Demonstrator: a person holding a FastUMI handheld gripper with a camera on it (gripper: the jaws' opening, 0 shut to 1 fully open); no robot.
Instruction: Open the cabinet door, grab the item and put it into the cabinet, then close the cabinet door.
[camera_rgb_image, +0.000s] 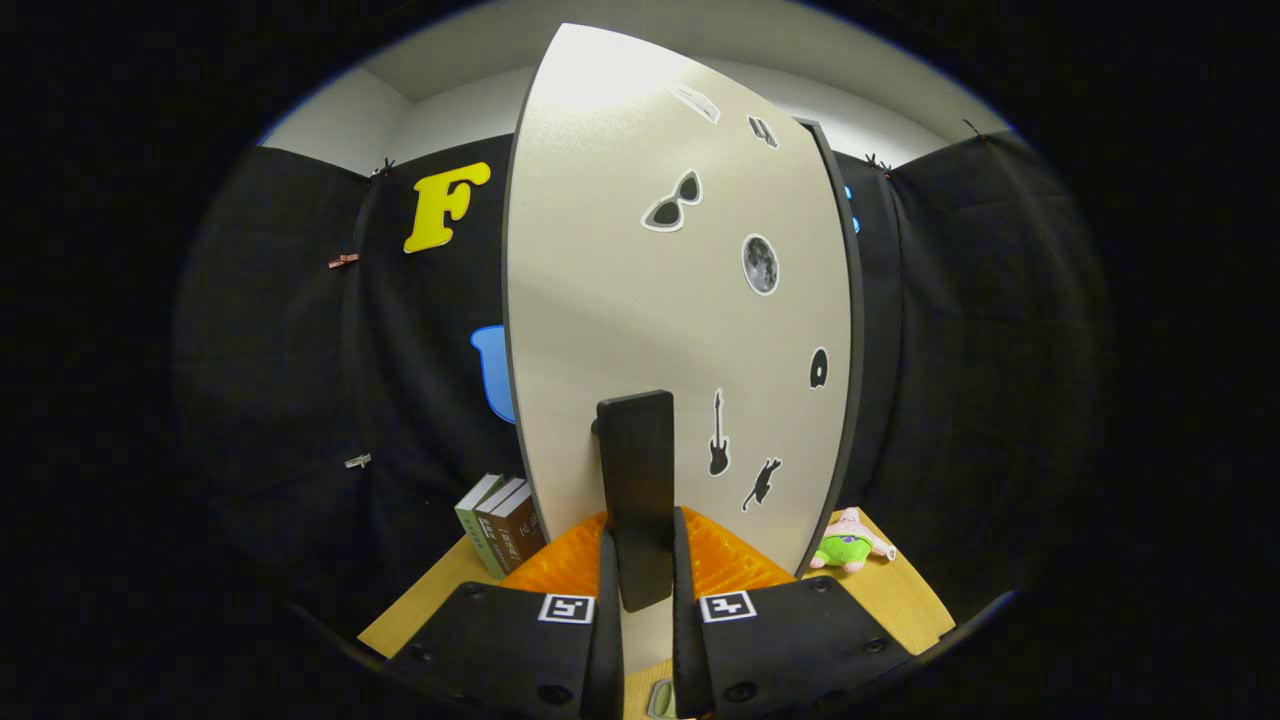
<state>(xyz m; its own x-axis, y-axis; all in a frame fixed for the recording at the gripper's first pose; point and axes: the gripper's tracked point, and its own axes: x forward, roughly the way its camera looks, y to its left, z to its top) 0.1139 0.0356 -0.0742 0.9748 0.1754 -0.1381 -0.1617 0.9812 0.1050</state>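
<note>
A pale cabinet door (640, 300) with several small stickers stands straight ahead of me, very close. Its dark upright handle (636, 490) runs down between my two fingers, and my gripper (640, 560) is shut on that handle, one finger on each side. The door's dark edge (850, 330) shows on its right side; I cannot tell how far the door is swung. A small pink and green plush toy (850, 545) lies on the wooden table (905, 595), to the right beyond the door's lower corner.
Three books (500, 525) stand upright on the table to the left of the door's lower edge. Black cloth walls close in the booth on both sides, with a white wall and ceiling above.
</note>
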